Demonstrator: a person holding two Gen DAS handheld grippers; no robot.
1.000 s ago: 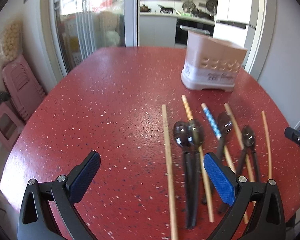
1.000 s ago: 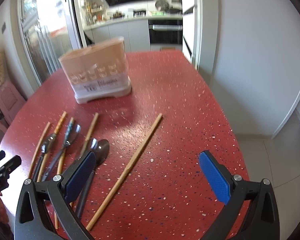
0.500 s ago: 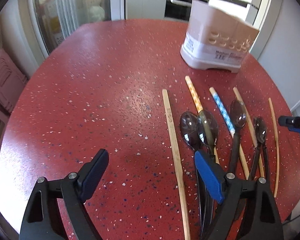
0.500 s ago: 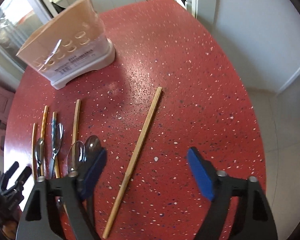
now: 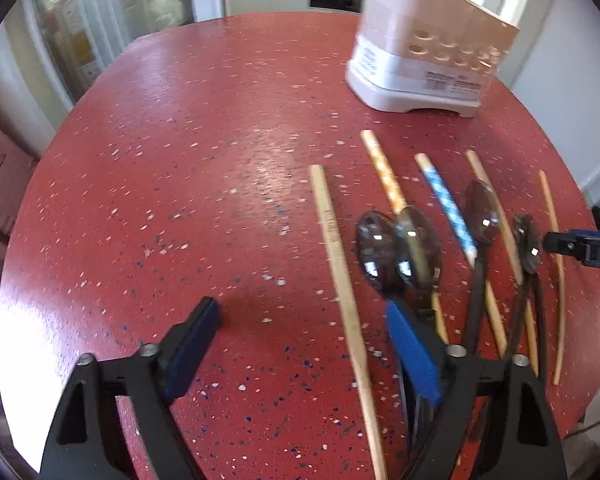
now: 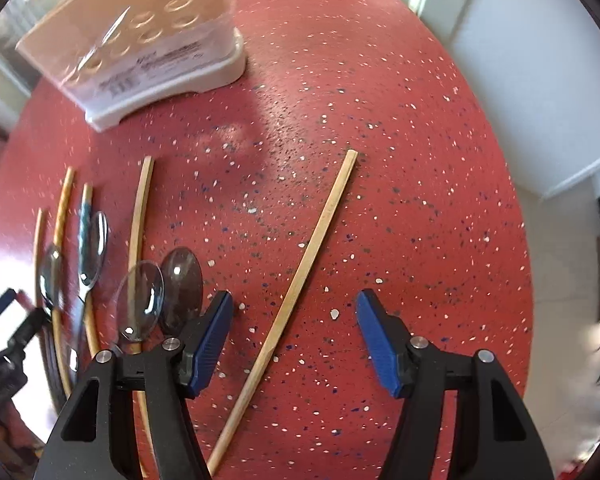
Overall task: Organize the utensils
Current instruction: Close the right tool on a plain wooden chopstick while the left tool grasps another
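Observation:
Several chopsticks and dark spoons lie in a row on the red table [image 5: 180, 160]. A plain wooden chopstick [image 5: 340, 264] lies leftmost, beside two overlapping spoons [image 5: 396, 252]. My left gripper [image 5: 300, 344] is open, low over the table, its right finger over the spoon handles. A white and pink utensil holder [image 5: 428, 52] stands at the back. In the right wrist view my right gripper [image 6: 294, 328] is open and straddles a lone wooden chopstick [image 6: 300, 280]. The spoons [image 6: 160, 288] lie to its left, the holder [image 6: 148, 36] behind.
The right gripper's tip [image 5: 580, 246] shows at the right edge of the left wrist view. The left gripper [image 6: 4, 340] shows at the left edge of the right wrist view. The table edge drops to a tiled floor [image 6: 560, 240] on the right.
Both grippers have tilted down and moved lower toward the table. The right gripper now straddles the lone chopstick. The utensils have not moved.

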